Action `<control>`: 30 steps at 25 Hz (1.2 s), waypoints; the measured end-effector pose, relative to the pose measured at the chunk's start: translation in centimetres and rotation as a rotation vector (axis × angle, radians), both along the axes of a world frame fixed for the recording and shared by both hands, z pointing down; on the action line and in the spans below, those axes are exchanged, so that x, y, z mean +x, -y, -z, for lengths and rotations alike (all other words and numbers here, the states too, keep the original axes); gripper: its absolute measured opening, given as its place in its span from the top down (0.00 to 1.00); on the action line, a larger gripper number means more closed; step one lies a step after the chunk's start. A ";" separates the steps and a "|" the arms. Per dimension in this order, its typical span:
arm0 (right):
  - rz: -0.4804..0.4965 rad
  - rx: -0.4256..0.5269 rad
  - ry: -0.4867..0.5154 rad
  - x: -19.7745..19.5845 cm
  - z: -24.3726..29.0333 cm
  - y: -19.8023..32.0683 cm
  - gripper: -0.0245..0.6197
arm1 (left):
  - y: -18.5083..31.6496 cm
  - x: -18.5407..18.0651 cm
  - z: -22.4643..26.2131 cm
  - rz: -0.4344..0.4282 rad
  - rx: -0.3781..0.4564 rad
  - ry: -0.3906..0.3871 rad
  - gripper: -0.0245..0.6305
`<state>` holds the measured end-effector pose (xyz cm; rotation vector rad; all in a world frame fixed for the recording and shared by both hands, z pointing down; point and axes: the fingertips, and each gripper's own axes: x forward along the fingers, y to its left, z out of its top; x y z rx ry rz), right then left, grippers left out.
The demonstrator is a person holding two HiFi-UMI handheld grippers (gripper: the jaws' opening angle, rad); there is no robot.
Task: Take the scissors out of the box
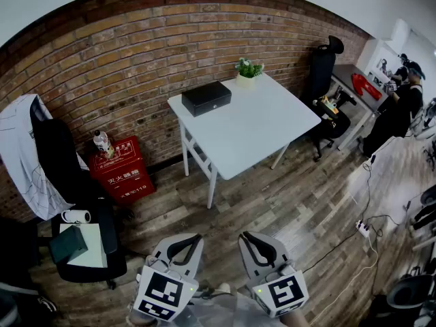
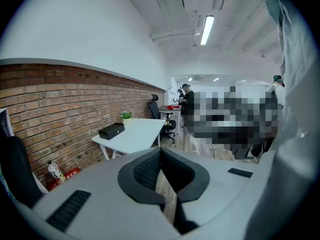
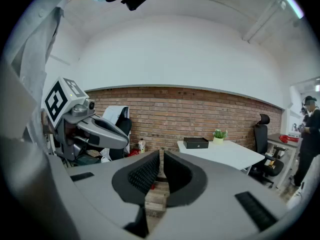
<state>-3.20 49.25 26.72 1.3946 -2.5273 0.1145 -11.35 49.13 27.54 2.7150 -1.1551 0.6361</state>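
- At 6 o'clock in the head view, the left tool (image 1: 185,245) and the right tool (image 1: 259,245) hang side by side over the wooden floor (image 1: 286,210), a little apart.
- Left tool (image 2: 160,150): clenched, its dark pads pressed together with nothing between them.
- Right tool (image 3: 161,151): also clenched, tips meeting, nothing gripped.
- Up at 12 o'clock from both tools stands a white tabletop (image 1: 259,128), well apart from them.
- A black box (image 1: 206,98) sits on the tabletop's 10 o'clock corner, next to the brick wall, with its lid down. The scissors cannot be seen in any view.
- A small potted plant (image 1: 246,70) stands at 2 o'clock from the box, near it on the same tabletop.
- Out at 10 o'clock from the tools, a red case (image 1: 122,169) stands on the floor against the wall. It bears white Chinese characters and, below them, "119".
- A plastic bottle (image 1: 102,142) stands on top of the case; its label is too small to read.
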 end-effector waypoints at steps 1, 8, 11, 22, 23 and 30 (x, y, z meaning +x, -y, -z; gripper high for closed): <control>0.001 -0.001 -0.004 0.0 -0.1 0.0 0.88 | 0.0 0.0 -0.1 0.000 0.000 0.000 0.94; -0.002 -0.013 -0.010 0.0 -0.3 0.0 0.88 | 0.1 -0.2 -0.2 0.004 -0.002 0.003 0.94; 0.003 -0.010 -0.002 0.0 -0.3 0.0 0.88 | 0.1 -0.1 -0.2 0.007 -0.003 0.003 0.94; 0.034 0.037 0.007 2.0 0.3 0.5 0.88 | 0.4 1.6 0.3 0.037 0.011 0.005 0.94; 0.047 0.054 0.005 2.1 0.5 0.6 0.88 | 0.3 1.9 0.4 0.042 0.013 0.006 0.94; 0.079 0.070 0.019 3.9 1.1 0.6 0.88 | 0.0 3.4 0.7 0.095 0.025 0.005 0.94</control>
